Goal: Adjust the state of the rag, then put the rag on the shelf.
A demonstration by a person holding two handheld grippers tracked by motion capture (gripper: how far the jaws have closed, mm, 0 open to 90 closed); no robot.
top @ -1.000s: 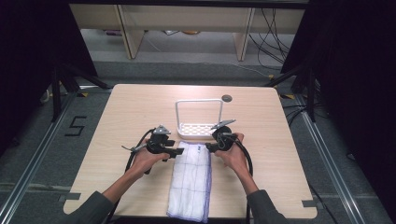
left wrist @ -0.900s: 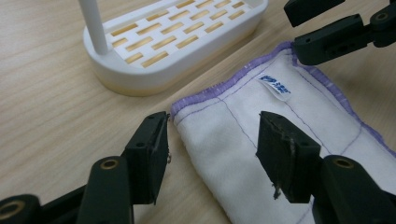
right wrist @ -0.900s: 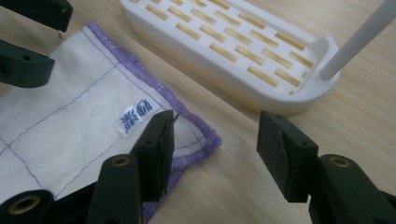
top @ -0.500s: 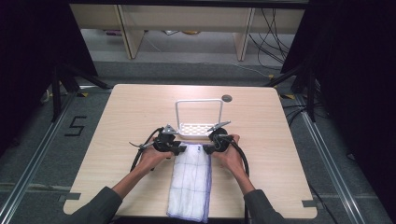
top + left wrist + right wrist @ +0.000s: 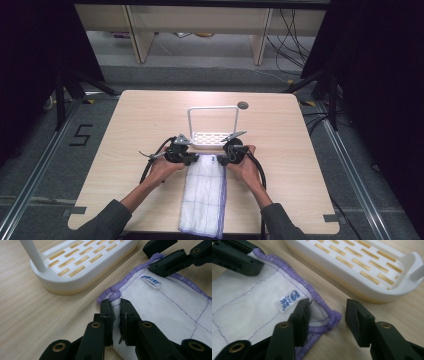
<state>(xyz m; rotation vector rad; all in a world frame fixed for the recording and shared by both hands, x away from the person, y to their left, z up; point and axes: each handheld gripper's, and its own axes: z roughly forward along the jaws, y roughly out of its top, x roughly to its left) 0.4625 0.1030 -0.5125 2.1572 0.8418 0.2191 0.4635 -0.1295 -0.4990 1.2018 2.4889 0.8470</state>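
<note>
High view overhead, forward-down; claw views close, sharing cloth (image 5: 160,305) corner.

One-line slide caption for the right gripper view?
Right gripper straddles the purple-hemmed cloth corner, jaws closing but not yet gripping, beside the white slotted rack.

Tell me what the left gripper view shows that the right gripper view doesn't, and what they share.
Left gripper view: the left gripper pinching the cloth at its corner, jaws just closing, and a white post rising from the rack.

Right gripper view: the right gripper with its jaws open astride the other cloth corner, one jaw on the cloth, one on the bare table.

Both: the purple-edged white cloth, its blue-printed label, the slotted white rack and the wooden table.
</note>
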